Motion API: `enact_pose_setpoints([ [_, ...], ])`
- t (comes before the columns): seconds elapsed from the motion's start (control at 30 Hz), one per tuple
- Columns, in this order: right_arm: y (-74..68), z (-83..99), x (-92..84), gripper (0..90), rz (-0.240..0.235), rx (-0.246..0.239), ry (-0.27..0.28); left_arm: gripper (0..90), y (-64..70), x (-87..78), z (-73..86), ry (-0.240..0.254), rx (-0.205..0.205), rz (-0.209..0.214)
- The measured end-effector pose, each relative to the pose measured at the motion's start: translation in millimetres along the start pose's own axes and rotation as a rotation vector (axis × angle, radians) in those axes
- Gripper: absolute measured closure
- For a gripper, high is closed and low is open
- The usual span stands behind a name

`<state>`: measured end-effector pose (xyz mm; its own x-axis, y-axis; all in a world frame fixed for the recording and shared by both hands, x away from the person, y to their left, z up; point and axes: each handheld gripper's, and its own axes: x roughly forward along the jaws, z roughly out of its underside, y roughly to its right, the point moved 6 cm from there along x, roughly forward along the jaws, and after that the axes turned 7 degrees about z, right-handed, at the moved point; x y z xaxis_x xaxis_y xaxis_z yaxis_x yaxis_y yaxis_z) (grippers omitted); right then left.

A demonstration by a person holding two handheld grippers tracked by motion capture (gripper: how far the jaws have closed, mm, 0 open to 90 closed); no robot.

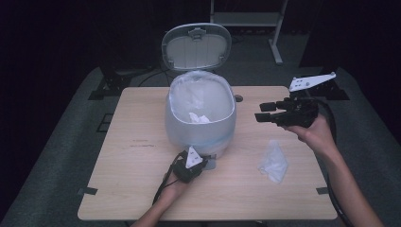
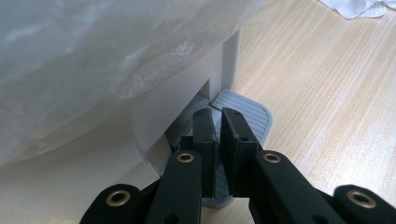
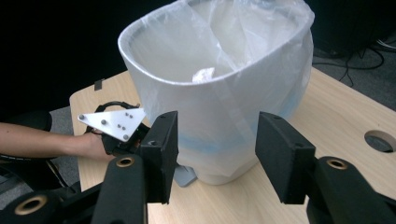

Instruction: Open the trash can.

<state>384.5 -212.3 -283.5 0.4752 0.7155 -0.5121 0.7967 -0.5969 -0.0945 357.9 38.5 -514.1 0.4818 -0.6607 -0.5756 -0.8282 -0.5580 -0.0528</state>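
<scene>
Left tongs (image 2: 217,140) closed together, tips pressing the grey ribbed foot pedal (image 2: 247,116) at the base of the white plastic pedal bin (image 1: 200,116). Bin stands mid-surface on the pale wooden surface (image 1: 142,189), lid (image 1: 196,46) raised, clear liner bag (image 3: 261,42) over the rim, crumpled tissue (image 1: 198,118) inside. Right tongs (image 1: 265,112) apart, empty, hovering right of the bin. Another crumpled white tissue (image 1: 274,163) lies beneath them.
</scene>
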Motion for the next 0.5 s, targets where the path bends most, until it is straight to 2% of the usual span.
enact_pose_setpoints([
  [0.23,6.1,12.4,-2.6,46.3,0.015,0.022,-0.005,84.6,0.0,0.0,0.0,0.0,0.0,0.0],
  [0.5,10.5,23.6,-4.0,43.3,0.038,0.024,-0.016,84.7,0.0,-0.1,0.0,0.0,-0.001,0.001],
])
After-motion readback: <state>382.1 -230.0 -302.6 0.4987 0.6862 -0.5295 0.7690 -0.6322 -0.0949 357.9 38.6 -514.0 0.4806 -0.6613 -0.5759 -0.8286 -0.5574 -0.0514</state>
